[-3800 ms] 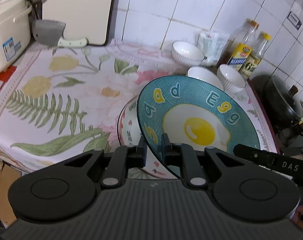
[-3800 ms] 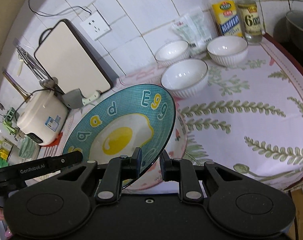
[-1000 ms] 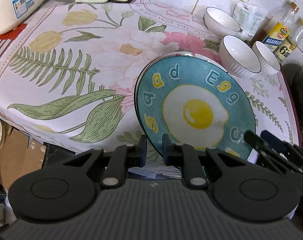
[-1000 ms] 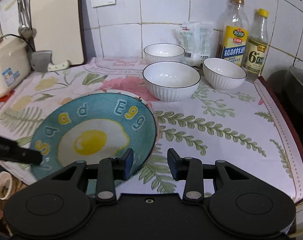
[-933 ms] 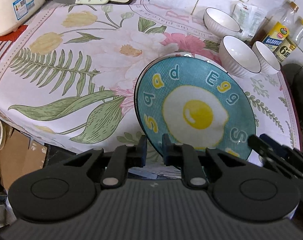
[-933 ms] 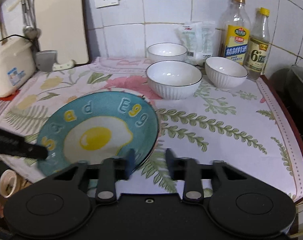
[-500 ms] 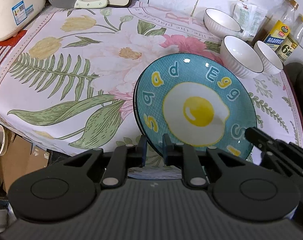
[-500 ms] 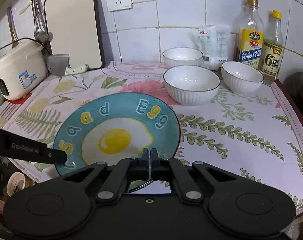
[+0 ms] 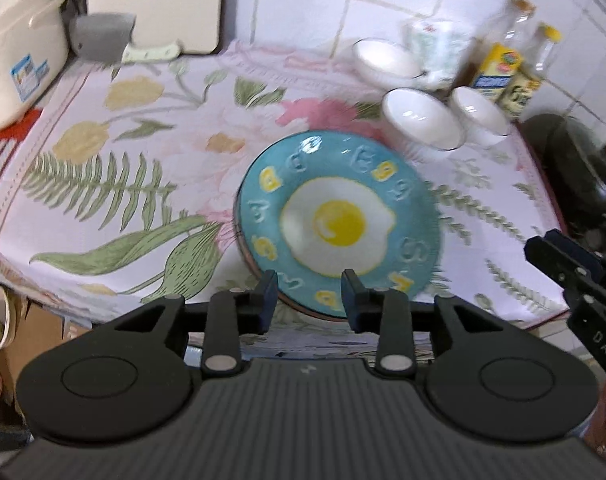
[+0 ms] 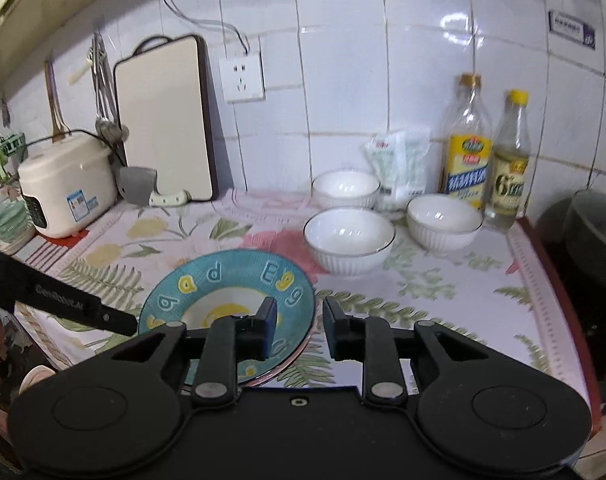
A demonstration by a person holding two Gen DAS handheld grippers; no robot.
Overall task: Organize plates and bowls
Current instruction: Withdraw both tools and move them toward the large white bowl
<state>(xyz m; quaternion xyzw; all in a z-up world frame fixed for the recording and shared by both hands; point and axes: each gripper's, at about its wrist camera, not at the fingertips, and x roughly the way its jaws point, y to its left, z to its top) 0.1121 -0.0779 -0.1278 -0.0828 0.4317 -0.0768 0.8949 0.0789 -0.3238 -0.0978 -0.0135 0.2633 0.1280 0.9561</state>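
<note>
The blue plate [image 9: 339,220] with a fried egg picture lies flat on the flowered cloth, on top of a pink-rimmed plate [image 9: 242,248]. My left gripper [image 9: 309,294] hovers over its near rim, jaws opening and apart, touching nothing. In the right wrist view the blue plate [image 10: 223,280] sits low at centre left. My right gripper [image 10: 299,316] is above its right rim, jaws opening, pads clear of it. Three white bowls [image 10: 346,188] [image 10: 349,240] [image 10: 443,220] stand at the back.
A rice cooker [image 10: 63,192], a cutting board [image 10: 163,120] and a cleaver [image 10: 139,190] are at the back left. Two bottles [image 10: 467,152] and a plastic bag [image 10: 399,168] stand by the tiled wall. A dark wok [image 9: 575,172] is past the right edge.
Both grippers held the tilted blue plate by its rim; now they have let go and risen, and the plate lies flat on the plate under it.
</note>
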